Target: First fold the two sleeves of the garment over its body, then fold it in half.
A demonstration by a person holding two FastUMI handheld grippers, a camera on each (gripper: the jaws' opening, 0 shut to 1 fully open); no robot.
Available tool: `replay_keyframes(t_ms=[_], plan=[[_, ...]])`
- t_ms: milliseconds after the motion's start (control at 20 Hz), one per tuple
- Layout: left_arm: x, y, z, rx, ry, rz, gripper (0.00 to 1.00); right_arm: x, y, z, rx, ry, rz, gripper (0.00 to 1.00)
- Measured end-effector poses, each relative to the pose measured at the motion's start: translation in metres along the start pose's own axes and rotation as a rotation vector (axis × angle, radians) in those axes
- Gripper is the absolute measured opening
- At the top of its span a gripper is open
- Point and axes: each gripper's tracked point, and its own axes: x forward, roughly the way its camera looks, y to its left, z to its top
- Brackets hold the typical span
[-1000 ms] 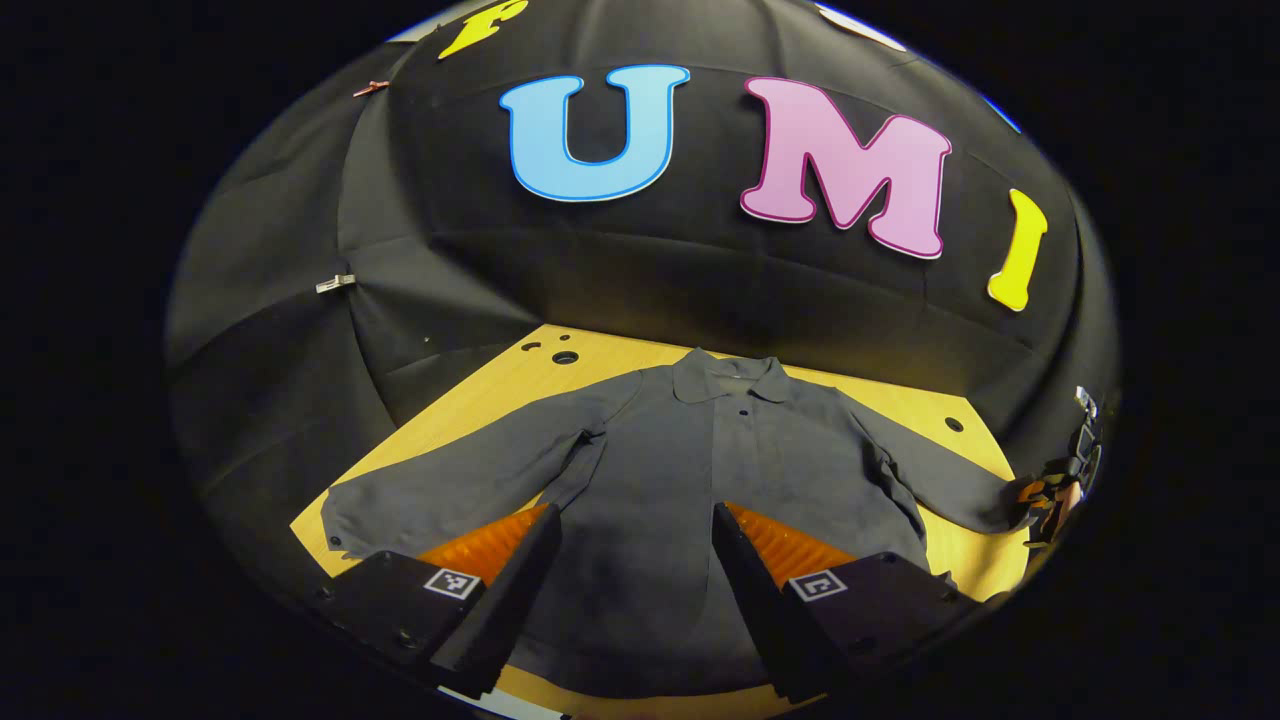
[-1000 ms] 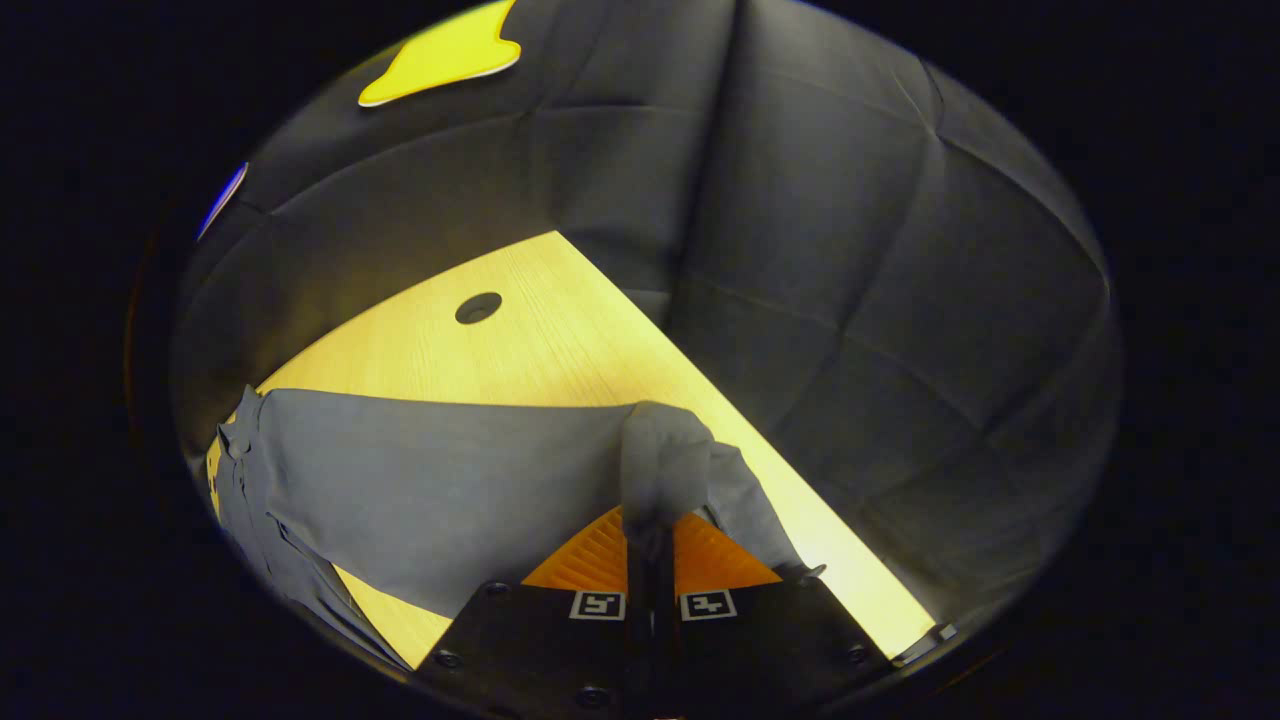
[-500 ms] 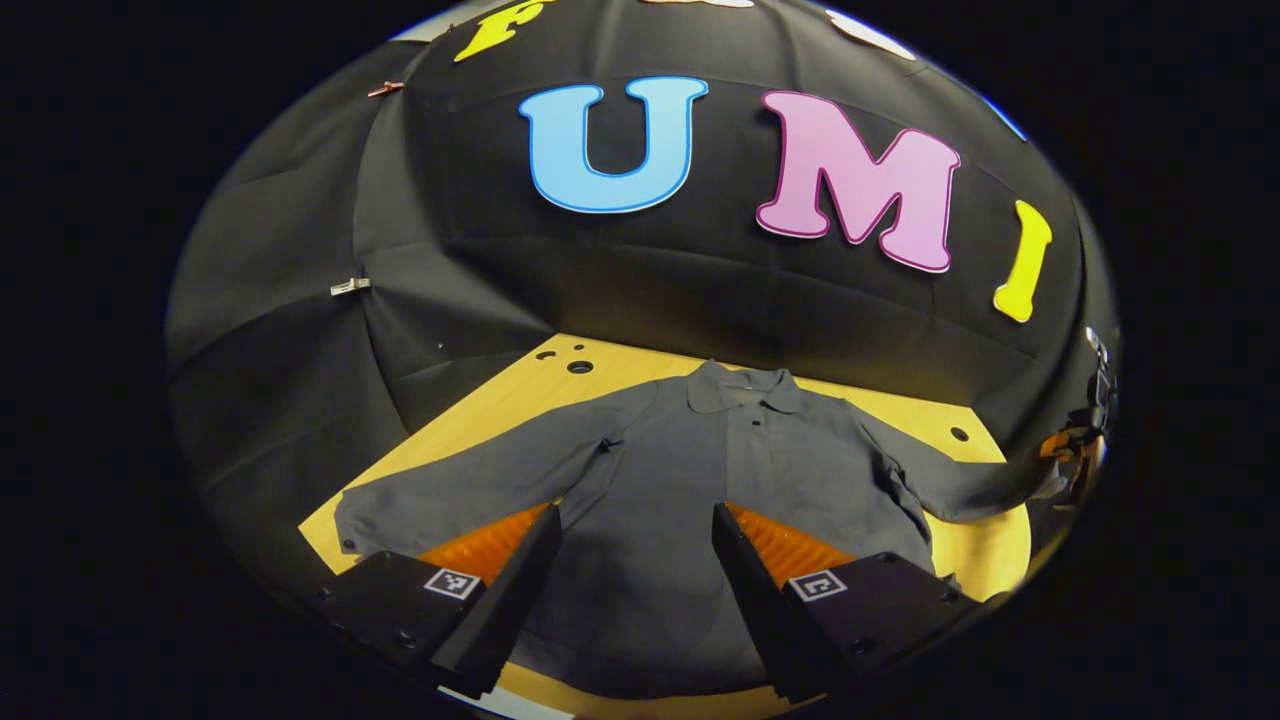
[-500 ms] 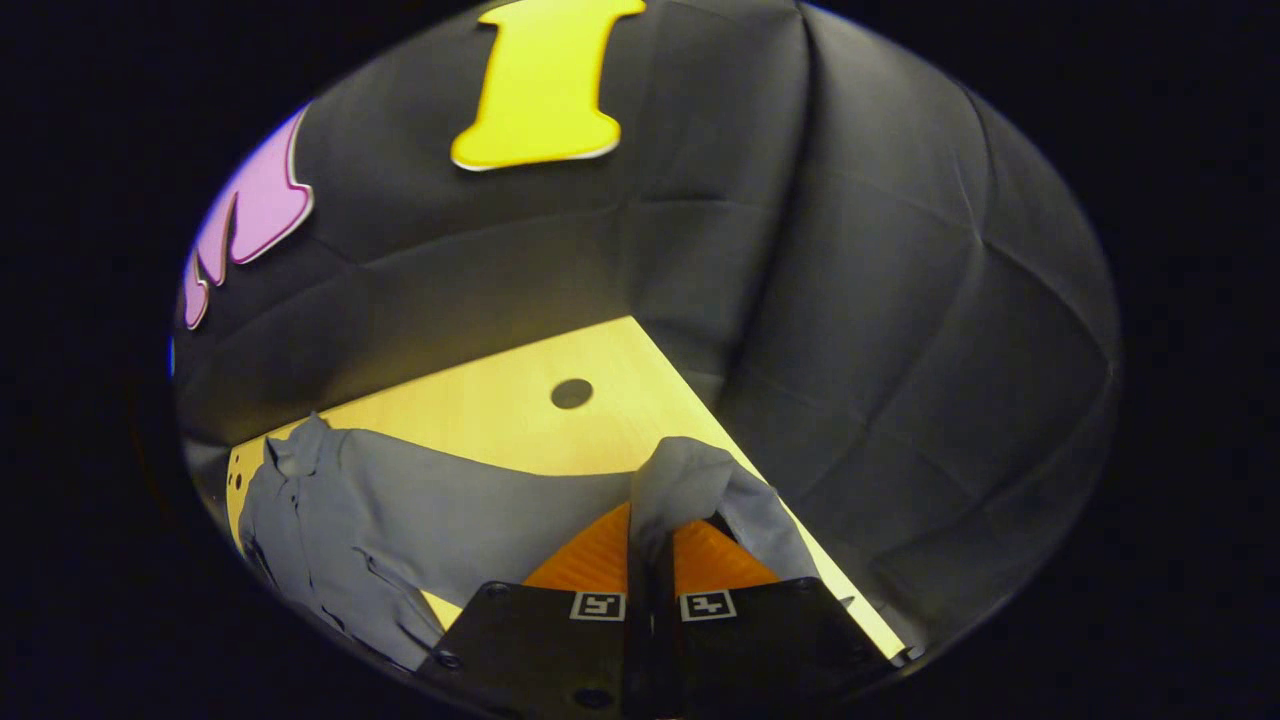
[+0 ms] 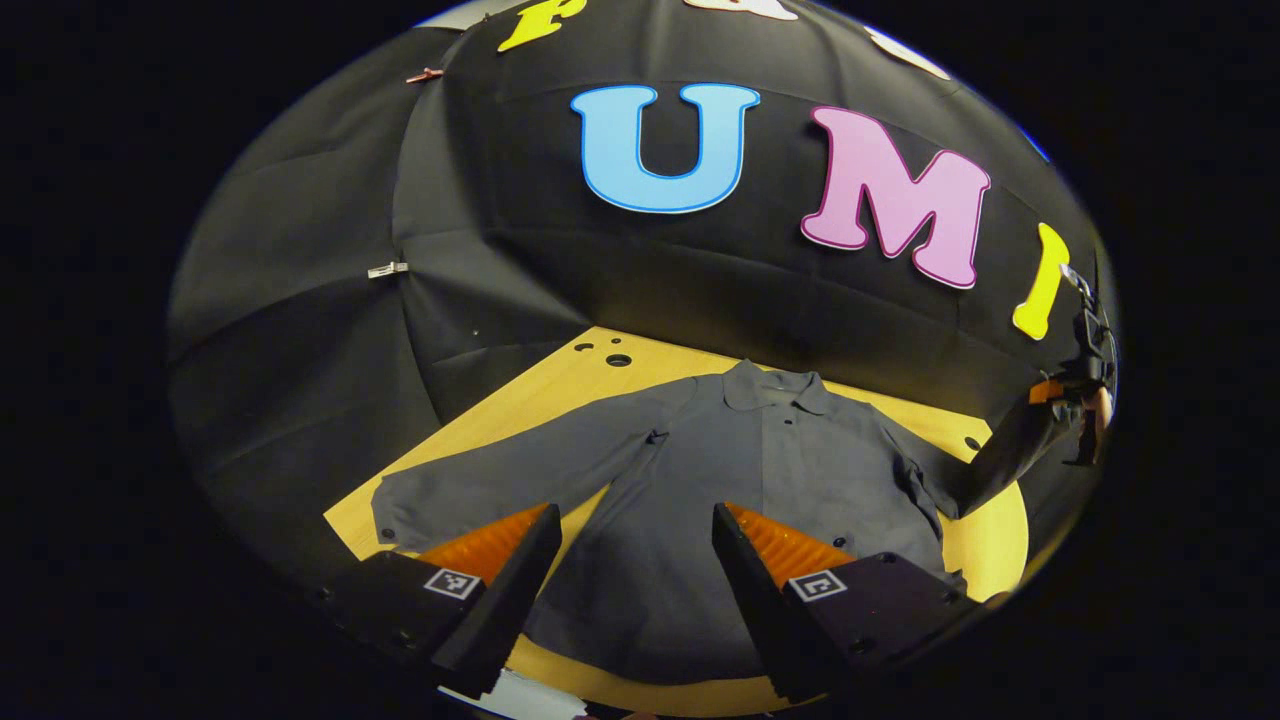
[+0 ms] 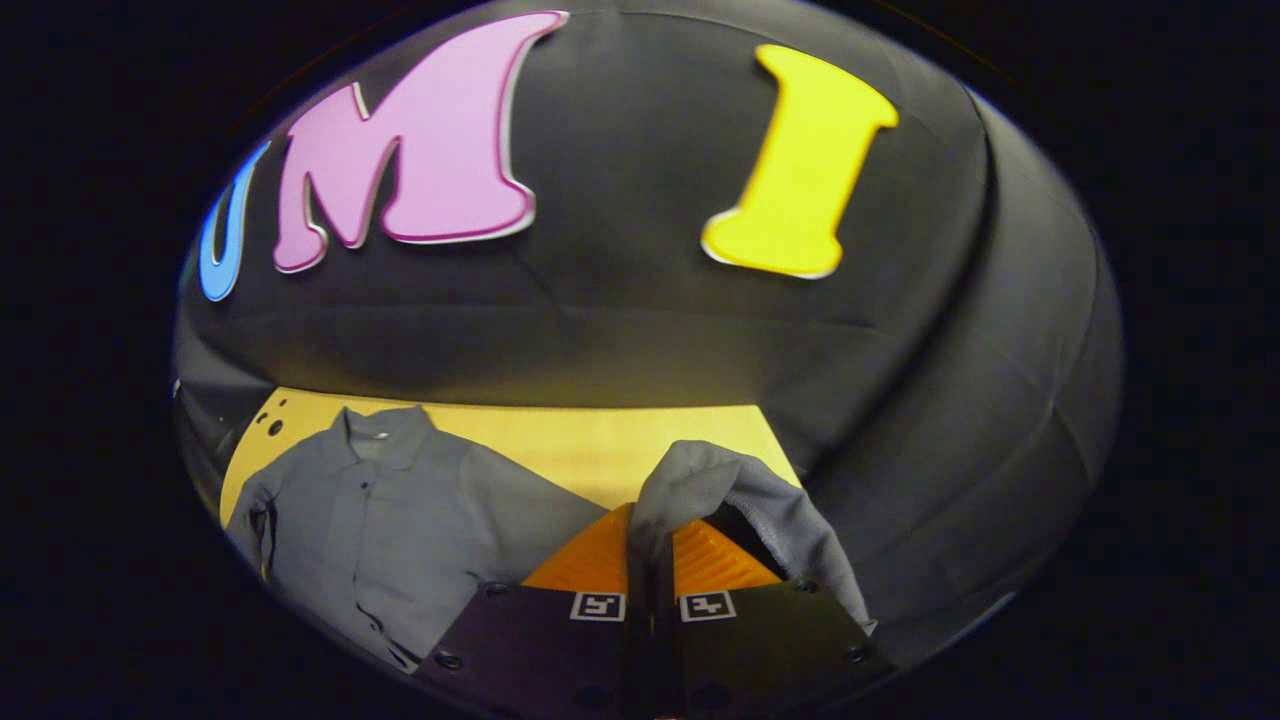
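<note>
Grey cloth covers most of the wooden table (image 5: 480, 420): a long-sleeved shirt (image 5: 720, 480) lies face up and flat, its collar (image 5: 775, 385) toward the black booth wall and its hem toward the near table edge. Taking the collar as the landmark, in the left gripper view one sleeve (image 5: 500, 480) stretches out flat to the left and below it, its cuff close to the table's left edge. The other sleeve (image 5: 985, 455) runs to the right of the collar and rises off the table, pulled up toward the wall.

At the top of that raised sleeve sits the right gripper (image 5: 1065, 395), seen far off at the right edge. In the right gripper view the right gripper's fingers are pressed together with the sleeve's cuff (image 6: 700, 480) pinched between them; the cloth bunches above the fingertips and drapes down on the right. From here the collar (image 6: 375, 430) lies to the left, the shirt body below it.

The left gripper (image 5: 630, 540) hovers over the lower body of the shirt, well below the collar, its fingers spread wide apart and holding nothing.
</note>
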Motion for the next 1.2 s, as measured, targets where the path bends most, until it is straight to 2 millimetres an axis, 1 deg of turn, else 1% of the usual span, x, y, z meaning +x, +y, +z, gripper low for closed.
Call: replay_keyframes(t_ms=[50, 150, 300, 450, 550, 750, 800, 850, 950, 1050, 1150, 1200], plan=[[-0.001, 0.006, 0.0, 0.018, -0.003, 0.007, 0.96, 0.003, 0.024, 0.007, -0.011, -0.008, 0.029, 0.05], [-0.005, 0.016, -0.002, 0.038, -0.007, 0.014, 0.96, 0.006, 0.067, 0.013, -0.038, -0.017, 0.086, 0.05], [-0.012, 0.025, -0.008, 0.027, -0.002, 0.012, 0.96, 0.009, 0.136, 0.012, -0.089, -0.01, 0.166, 0.05], [-0.016, 0.049, -0.009, 0.027, -0.007, 0.05, 0.96, 0.008, 0.205, 0.004, -0.142, 0.003, 0.249, 0.05], [-0.018, 0.066, -0.013, -0.004, 0.001, 0.077, 0.96, 0.009, 0.252, -0.001, -0.182, 0.006, 0.304, 0.05], [-0.024, 0.098, -0.019, -0.046, 0.01, 0.138, 0.96, 0.003, 0.337, -0.023, -0.255, 0.032, 0.404, 0.05], [-0.025, 0.105, -0.021, -0.056, 0.011, 0.151, 0.92, 0.001, 0.357, -0.029, -0.27, 0.042, 0.426, 0.05], [-0.026, 0.111, -0.023, -0.064, 0.016, 0.165, 0.96, -0.002, 0.375, -0.036, -0.283, 0.052, 0.445, 0.05], [-0.028, 0.122, -0.026, -0.085, 0.024, 0.189, 0.96, -0.009, 0.407, -0.047, -0.296, 0.07, 0.483, 0.05], [-0.029, 0.132, -0.03, -0.109, 0.031, 0.206, 0.96, -0.006, 0.439, -0.062, -0.304, 0.093, 0.508, 0.05], [-0.031, 0.14, -0.035, -0.124, 0.038, 0.22, 0.96, -0.002, 0.463, -0.079, -0.31, 0.121, 0.528, 0.05], [-0.03, 0.142, -0.037, -0.139, 0.046, 0.221, 0.96, -0.003, 0.471, -0.087, -0.315, 0.141, 0.533, 0.05]])
